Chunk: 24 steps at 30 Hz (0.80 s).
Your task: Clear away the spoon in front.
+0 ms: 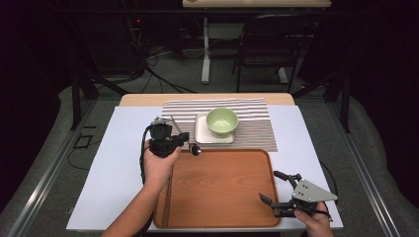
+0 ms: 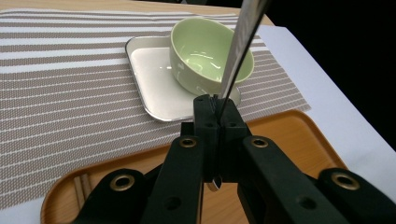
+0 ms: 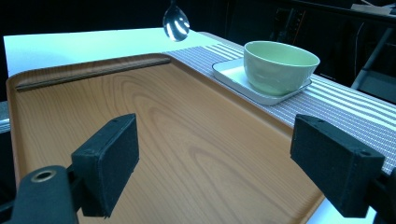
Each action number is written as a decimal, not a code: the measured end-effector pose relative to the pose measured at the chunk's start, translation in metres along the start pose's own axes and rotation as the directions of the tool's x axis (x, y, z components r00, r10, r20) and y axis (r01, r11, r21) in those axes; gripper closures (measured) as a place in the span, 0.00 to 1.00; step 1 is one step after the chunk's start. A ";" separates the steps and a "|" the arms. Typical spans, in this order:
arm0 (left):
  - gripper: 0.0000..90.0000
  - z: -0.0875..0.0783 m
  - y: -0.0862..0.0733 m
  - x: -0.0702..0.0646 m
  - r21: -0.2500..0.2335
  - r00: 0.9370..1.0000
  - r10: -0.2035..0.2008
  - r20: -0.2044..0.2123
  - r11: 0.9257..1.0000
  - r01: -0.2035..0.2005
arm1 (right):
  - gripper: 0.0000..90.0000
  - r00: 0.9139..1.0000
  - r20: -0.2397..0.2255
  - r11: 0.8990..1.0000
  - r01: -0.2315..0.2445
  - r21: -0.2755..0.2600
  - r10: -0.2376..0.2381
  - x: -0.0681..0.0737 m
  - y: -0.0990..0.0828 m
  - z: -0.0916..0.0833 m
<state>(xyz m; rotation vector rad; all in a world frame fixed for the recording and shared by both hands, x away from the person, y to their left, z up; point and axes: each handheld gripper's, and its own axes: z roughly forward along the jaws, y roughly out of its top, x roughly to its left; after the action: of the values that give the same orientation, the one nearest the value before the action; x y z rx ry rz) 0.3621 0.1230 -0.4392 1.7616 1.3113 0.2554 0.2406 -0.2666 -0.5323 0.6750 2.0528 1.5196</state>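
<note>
Spoon (image 2: 240, 51) handle is sitting clamped between the closed jaws of the left gripper (image 2: 215, 109), the pads pressing on it from both sides; in the left gripper view the shiny handle is rising from the jaw tips toward one o'clock, while its lower end is poking out beneath the jaws. In the high view the left gripper (image 1: 185, 139) is hovering over the far left corner of the wooden tray (image 1: 222, 207), with the spoon's bowl (image 1: 196, 149) hanging at about four o'clock from the jaw tips, just above the tray's far rim. Green bowl (image 1: 222, 121) is standing on a white square plate (image 1: 202, 134) at roughly two o'clock from that gripper, both resting on a striped placemat (image 1: 257, 126). Dark chopsticks (image 1: 169, 197) are lying along the tray's left edge, near the person's left forearm. The right gripper (image 1: 271, 190) is waiting at the tray's near right corner, its jaws standing wide apart with nothing between them; in the right gripper view its two black pads are framing bare tray wood, and the spoon's bowl (image 3: 175, 23) is showing at twelve o'clock, well apart from them.
</note>
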 end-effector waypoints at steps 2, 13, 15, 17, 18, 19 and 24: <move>0.99 -0.003 -0.004 0.000 0.000 1.000 -0.001 0.002 1.000 0.001 | 0.17 1.000 0.000 1.000 -0.001 0.001 0.001 0.000 0.000 0.000; 0.99 -0.017 -0.028 0.006 0.027 1.000 -0.018 0.017 0.999 0.018 | 0.17 1.000 0.002 1.000 0.001 0.003 -0.001 0.001 0.000 0.001; 0.99 -0.019 -0.032 0.007 0.032 1.000 -0.017 0.012 0.999 0.017 | 0.17 1.000 0.001 1.000 0.000 0.004 0.000 0.001 0.000 0.001; 0.99 -0.021 -0.037 0.008 0.032 1.000 -0.026 0.012 0.999 0.025 | 0.17 1.000 0.002 1.000 0.001 0.004 -0.001 0.001 0.000 0.001; 0.99 -0.022 -0.039 0.009 0.032 0.999 -0.029 0.014 0.999 0.029 | 0.17 1.000 0.002 1.000 -0.001 0.004 0.001 0.001 0.000 0.001; 0.99 -0.022 -0.040 0.009 0.034 1.000 -0.029 0.010 0.999 0.028 | 0.17 1.000 0.002 1.000 -0.001 0.004 0.001 0.001 0.000 0.001; 0.99 -0.026 -0.051 0.012 0.040 0.999 -0.036 0.011 0.999 0.035 | 0.17 1.000 0.002 1.000 0.001 0.005 -0.001 0.001 0.000 0.001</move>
<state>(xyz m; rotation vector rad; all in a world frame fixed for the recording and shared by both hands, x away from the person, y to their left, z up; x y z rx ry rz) 0.3171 0.1488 -0.4658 1.7685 1.3465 0.2004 0.2404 -0.2656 -0.5327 0.6773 2.0557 1.5132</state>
